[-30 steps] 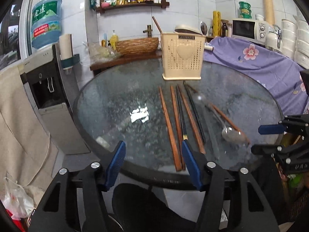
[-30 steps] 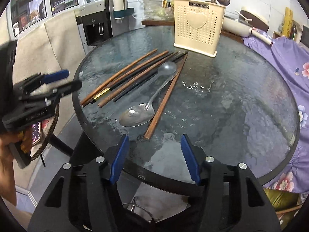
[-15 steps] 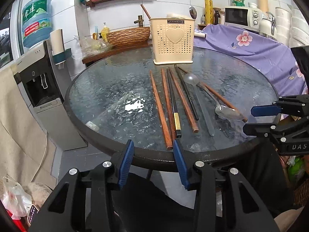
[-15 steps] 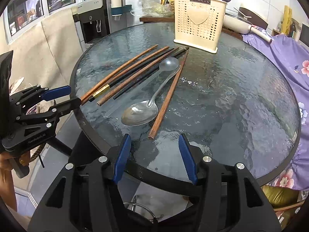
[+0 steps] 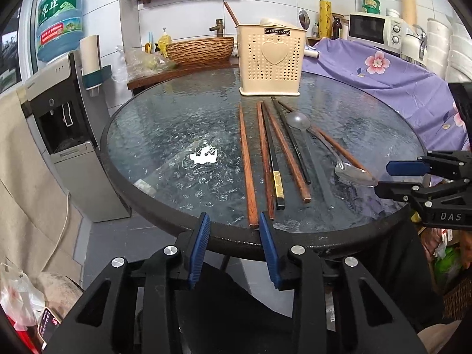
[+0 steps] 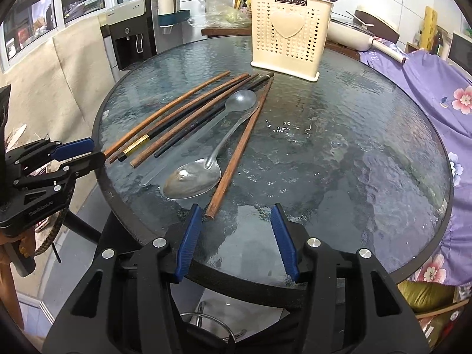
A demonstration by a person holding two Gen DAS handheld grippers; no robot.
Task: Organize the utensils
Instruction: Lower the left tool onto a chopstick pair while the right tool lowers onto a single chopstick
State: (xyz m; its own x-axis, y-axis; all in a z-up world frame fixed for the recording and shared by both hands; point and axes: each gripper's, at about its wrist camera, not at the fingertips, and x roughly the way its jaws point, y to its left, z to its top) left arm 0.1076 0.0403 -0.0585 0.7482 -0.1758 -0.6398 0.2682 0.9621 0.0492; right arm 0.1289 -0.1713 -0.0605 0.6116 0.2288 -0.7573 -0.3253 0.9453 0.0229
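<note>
Utensils lie loose on a round glass table (image 5: 165,135), ahead of both grippers.
Left gripper (image 5: 234,224): jaws closing, nothing between them, brown wooden chopsticks (image 5: 246,162) just ahead. Right gripper (image 6: 236,215): jaws half open, empty, a steel spoon (image 6: 191,181) just ahead-left. Farther off stands a cream perforated holder (image 5: 271,62) with a stick and ladle inside.

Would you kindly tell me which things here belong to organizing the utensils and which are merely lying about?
Belongs to the job:
- brown chopsticks
- black chopsticks
- metal spoon
- clear spoon
- cream utensil holder

Just lying about:
- water dispenser
- woven basket
- microwave
- purple floral cloth
</note>
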